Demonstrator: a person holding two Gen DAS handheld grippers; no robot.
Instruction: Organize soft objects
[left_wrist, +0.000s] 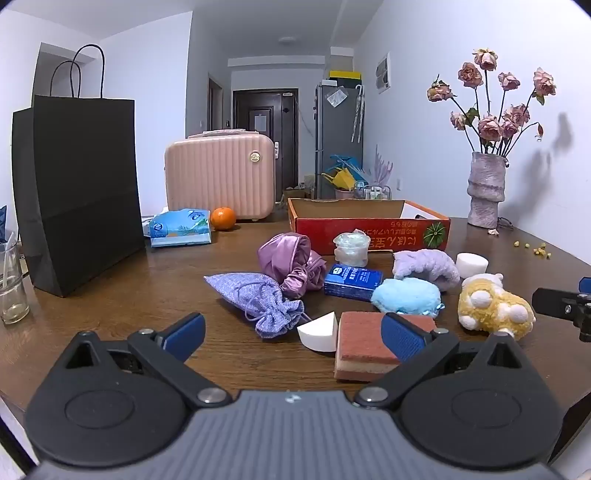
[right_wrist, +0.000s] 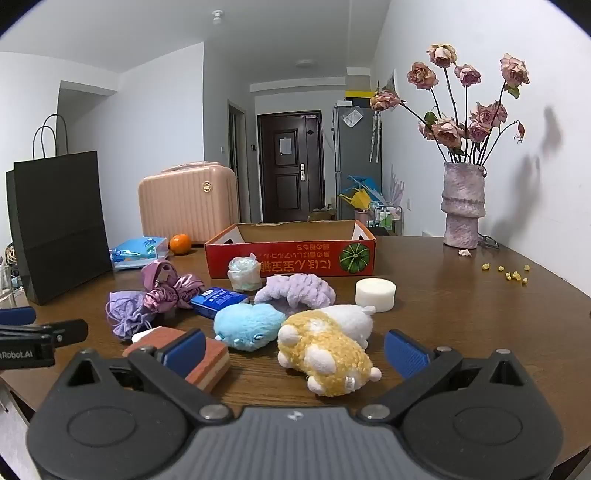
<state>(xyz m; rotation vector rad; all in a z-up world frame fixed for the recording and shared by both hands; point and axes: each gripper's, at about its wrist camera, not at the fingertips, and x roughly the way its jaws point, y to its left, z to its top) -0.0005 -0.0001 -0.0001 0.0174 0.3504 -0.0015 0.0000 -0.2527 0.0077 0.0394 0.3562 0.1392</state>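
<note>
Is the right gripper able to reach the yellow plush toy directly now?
Probably yes: the right gripper is open and the yellow plush toy lies just ahead between its fingers, nothing blocking.

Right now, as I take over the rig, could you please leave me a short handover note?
Left tongs: open, empty, over the table's near edge.
Right tongs: open, empty, facing the yellow plush.
Soft things all lie on the table before the red box: blue plush, purple headband, satin cap, lilac pouch, sponge.
Done: nothing; what shows of the box is empty.
Left: everything.
</note>
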